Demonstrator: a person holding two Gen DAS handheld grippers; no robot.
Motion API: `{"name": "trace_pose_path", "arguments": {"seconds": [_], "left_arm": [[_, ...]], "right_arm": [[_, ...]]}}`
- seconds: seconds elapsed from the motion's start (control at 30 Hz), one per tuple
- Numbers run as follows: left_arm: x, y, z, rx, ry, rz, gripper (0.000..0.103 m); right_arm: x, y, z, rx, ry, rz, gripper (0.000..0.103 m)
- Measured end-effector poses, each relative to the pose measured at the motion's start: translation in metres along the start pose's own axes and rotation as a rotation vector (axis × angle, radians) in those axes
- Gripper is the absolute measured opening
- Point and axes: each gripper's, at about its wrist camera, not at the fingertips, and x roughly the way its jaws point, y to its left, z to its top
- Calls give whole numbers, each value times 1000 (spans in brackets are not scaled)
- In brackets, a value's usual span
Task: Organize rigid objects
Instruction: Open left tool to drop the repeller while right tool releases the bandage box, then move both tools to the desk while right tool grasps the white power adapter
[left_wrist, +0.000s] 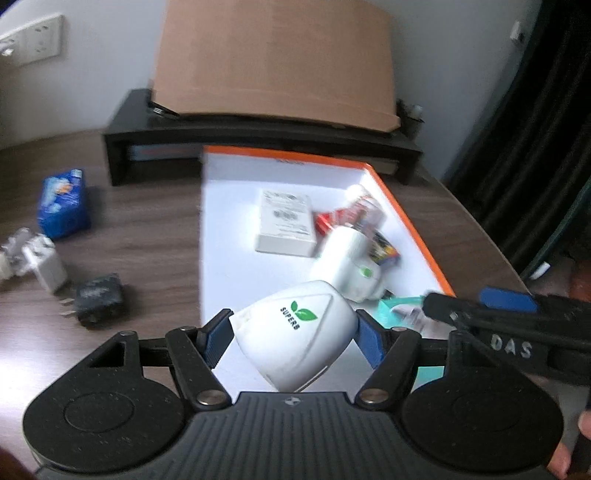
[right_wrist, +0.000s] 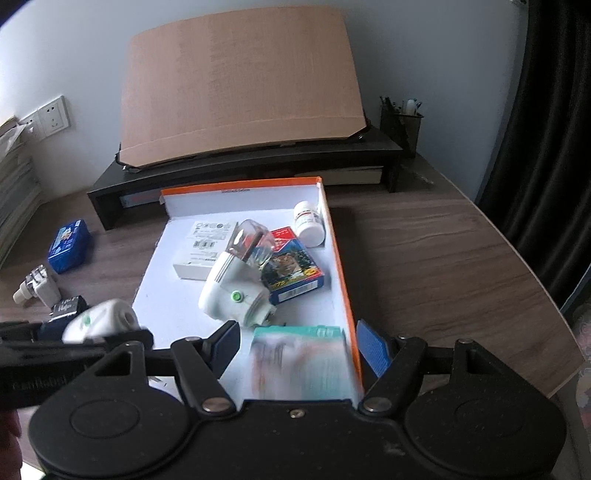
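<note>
My left gripper (left_wrist: 293, 334) is shut on a white plastic device with a green leaf logo (left_wrist: 295, 332) and holds it over the near left part of the orange-rimmed white tray (left_wrist: 413, 218). The device also shows in the right wrist view (right_wrist: 101, 319). My right gripper (right_wrist: 297, 345) is open above the tray's near right corner, with a blurred teal packet (right_wrist: 301, 360) between its fingers. The tray (right_wrist: 338, 251) holds a white box (right_wrist: 205, 245), a white plug-in device (right_wrist: 232, 291), a card box (right_wrist: 291, 271) and a white bottle (right_wrist: 309, 218).
On the wooden desk left of the tray lie a blue box (left_wrist: 62, 203), a white charger (left_wrist: 44, 264) and a black adapter (left_wrist: 98, 299). A black monitor stand (right_wrist: 243, 166) with a leaning cardboard sheet (right_wrist: 240, 81) stands behind. A pen holder (right_wrist: 400, 123) is at the back right.
</note>
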Motion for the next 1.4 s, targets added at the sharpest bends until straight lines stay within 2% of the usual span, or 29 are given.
{"name": "trace_pose_path", "arguments": {"seconds": [0.07,0.17,0.3,0.43,0.7,0.83,1.1,1.27,1.37,1.4], "left_arm": [[1,-1,-2,-4,6,-49,72],[-5,0,-3,-9,-27,-57,88],[-18,15,-1,-56,-79,-30,89],[-39,47,-2,-141,-139,53,90],[-80,127,-15,-328,-192,269,91],[-99,155,-23,-391,-203,341,92],[-116,205,-36,-449,-189,415,93],[-115,222,-39,-467,-183,425,95],[-112,230,-39,-461,-177,418,96],[-110,232,-37,-456,-175,414,96]], "right_arm": [[-3,-2,1,12,-23,-15,87],[-7,-5,4,33,-53,-16,87],[-11,2,13,24,-89,19,88],[-8,25,20,-23,-102,90,88],[10,114,25,-211,-56,344,89],[28,173,24,-325,-25,449,89],[71,264,22,-452,52,553,89],[95,297,21,-488,84,569,89],[108,310,20,-507,103,560,77],[110,312,20,-509,108,555,66]]}}
